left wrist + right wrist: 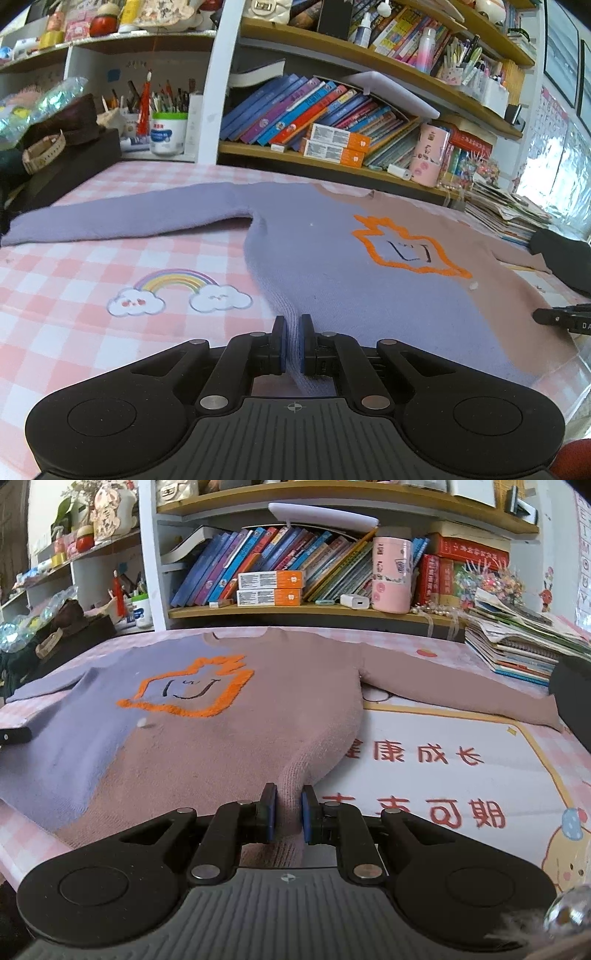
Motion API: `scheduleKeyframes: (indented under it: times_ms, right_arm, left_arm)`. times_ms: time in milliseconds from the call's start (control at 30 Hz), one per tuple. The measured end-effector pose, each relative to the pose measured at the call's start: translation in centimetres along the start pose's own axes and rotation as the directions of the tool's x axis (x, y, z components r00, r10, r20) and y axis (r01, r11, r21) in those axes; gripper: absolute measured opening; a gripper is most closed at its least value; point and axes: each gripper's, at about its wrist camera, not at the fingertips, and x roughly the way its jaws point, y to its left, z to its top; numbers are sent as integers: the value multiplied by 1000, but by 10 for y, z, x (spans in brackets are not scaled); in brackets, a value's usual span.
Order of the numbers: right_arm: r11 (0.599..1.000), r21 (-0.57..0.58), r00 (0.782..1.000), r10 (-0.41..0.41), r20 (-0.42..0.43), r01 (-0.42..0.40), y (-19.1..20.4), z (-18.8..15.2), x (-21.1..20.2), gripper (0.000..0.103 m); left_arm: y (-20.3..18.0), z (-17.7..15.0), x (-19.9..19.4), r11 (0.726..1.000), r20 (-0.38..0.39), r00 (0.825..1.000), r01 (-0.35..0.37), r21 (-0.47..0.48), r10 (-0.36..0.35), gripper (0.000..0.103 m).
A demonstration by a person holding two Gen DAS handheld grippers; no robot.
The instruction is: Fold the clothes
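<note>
Pinching sweater (pixel 332 266) hem, both jaws.

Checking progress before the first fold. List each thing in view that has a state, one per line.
sweater: spread flat, front up, not yet folded
purple sleeve: stretched straight out sideways
pink sleeve: stretched straight out sideways
left gripper: shut, pinching the purple hem corner
right gripper: shut, pinching the pink hem corner
</note>
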Motion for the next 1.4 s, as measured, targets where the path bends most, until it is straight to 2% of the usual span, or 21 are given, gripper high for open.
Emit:
scheduleKeyframes:
  times_ms: [133, 267, 400, 467, 700, 767, 833, 1000, 1233, 1400]
  right_arm:
    - [1000, -6, 1000, -5, 1, 5, 3, 0, 0, 13]
    - [1000, -6, 1000, 7, -11, -7, -1, 0, -5, 13]
    - [1000, -2, 1000, 8, -10, -8, -4, -2, -14, 21]
    - [1000, 7, 1000, 10, -6, -10, -6, -3, -18, 26]
    - [998, 43, 999, 39, 13, -40, -14, -4, -26, 32]
    - [998, 49, 999, 42, 7, -42, -14, -5, -24, 32]
    - [998, 50, 999, 39, 0, -39, -13, -5, -22, 32]
    - [999, 41, 999, 31, -15, -30, -13, -6, -19, 32]
    - [998, 50, 999, 34, -29, -33, -16, -8, -17, 30]
    - [998, 59, 999, 39, -28, -37, -18, -9, -18, 31]
  left_arm:
    - [2, 0, -2, 1000, -5, 1000, 1, -9, -1, 7]
    - [-4, 2, -16, 998, -1, 1000, -22, 51, 22, 9]
    - [-6, 5, -29, 997, 13, 1000, -26, 69, 26, 12]
    - [-6, 6, -31, 997, 12, 1000, -19, 69, 18, 24]
    - [-5, 4, -22, 999, -6, 1000, -25, 42, 25, 31]
    - [-5, 3, -21, 999, -8, 1000, -20, 41, 20, 41]
    - [-6, 1, -20, 999, -14, 1000, -14, 41, 15, 44]
    - [-4, -3, -15, 999, -35, 999, -18, 29, 19, 44]
    - [-1, -6, -12, 1000, -43, 999, 5, 1, -4, 36]
    - [-3, -6, -12, 1000, -48, 999, 2, 5, -2, 35]
